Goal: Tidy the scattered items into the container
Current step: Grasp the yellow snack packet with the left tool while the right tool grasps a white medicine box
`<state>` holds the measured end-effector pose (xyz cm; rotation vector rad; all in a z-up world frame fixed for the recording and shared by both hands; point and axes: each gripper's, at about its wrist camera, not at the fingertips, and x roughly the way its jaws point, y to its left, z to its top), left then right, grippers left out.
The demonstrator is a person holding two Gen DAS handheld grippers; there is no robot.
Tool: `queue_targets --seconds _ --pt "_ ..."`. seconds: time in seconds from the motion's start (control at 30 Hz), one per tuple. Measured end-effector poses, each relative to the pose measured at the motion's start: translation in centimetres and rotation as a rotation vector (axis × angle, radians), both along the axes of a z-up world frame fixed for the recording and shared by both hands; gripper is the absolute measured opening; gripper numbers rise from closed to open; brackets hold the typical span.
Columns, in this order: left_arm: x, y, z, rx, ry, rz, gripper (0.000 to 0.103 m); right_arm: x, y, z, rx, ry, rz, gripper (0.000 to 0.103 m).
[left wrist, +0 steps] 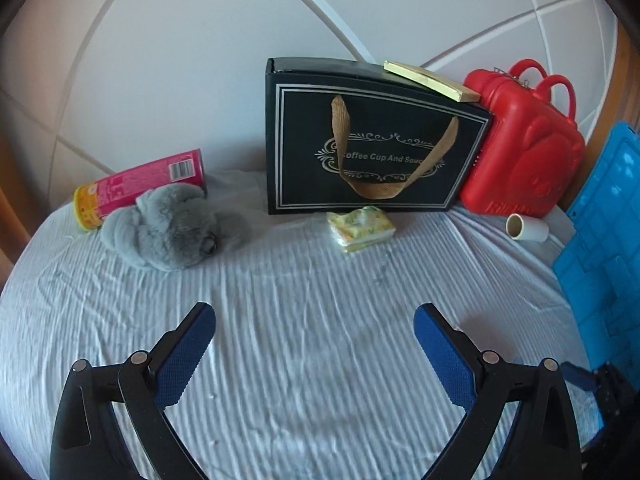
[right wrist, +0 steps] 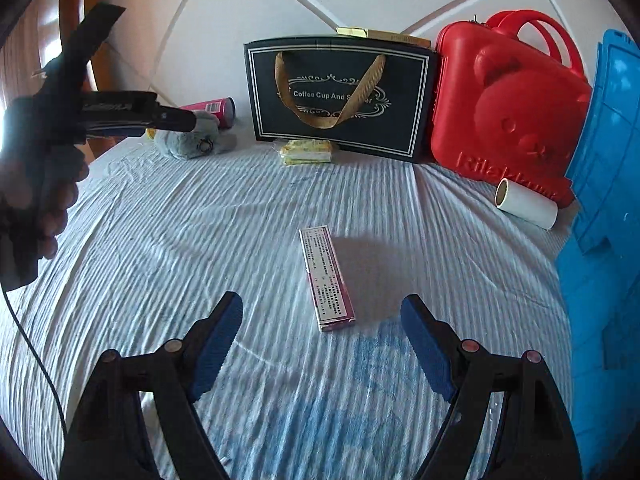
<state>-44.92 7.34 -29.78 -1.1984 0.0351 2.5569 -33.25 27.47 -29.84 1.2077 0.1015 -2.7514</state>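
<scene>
A slim pink box (right wrist: 326, 276) lies lengthwise on the striped sheet. My right gripper (right wrist: 322, 300) is open, its blue pads on either side of the box's near end without touching it. My left gripper (left wrist: 314, 312) is also open, over bare sheet. Further back lie a grey plush slipper (left wrist: 172, 228), a pink can (left wrist: 140, 184) on its side, a yellow tissue pack (left wrist: 360, 228) and a white roll (left wrist: 528, 228). A blue plastic container (left wrist: 600, 240) stands along the right edge.
A black gift box (left wrist: 372, 140) with a ribbon handle stands at the back, with a yellow booklet (left wrist: 432, 80) on top. A red bear-faced case (left wrist: 524, 148) leans beside it. In the right wrist view a hand (right wrist: 36, 200) holds the left gripper at far left.
</scene>
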Motion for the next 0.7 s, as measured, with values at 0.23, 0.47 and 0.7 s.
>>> queue_targets --seconds 0.23,0.47,0.7 --pt "-8.1 3.6 -5.8 0.096 -0.097 -0.045 0.101 -3.2 0.7 -3.2 0.016 0.005 -0.009 0.081" --pt "-11.8 6.9 -8.5 0.086 -0.120 -0.053 0.100 -5.6 0.8 -4.5 0.011 -0.021 0.005 0.081" --pt "-12.6 8.9 -9.2 0.004 -0.116 -0.077 0.055 -6.9 -0.2 -5.5 0.029 -0.072 0.039 0.064"
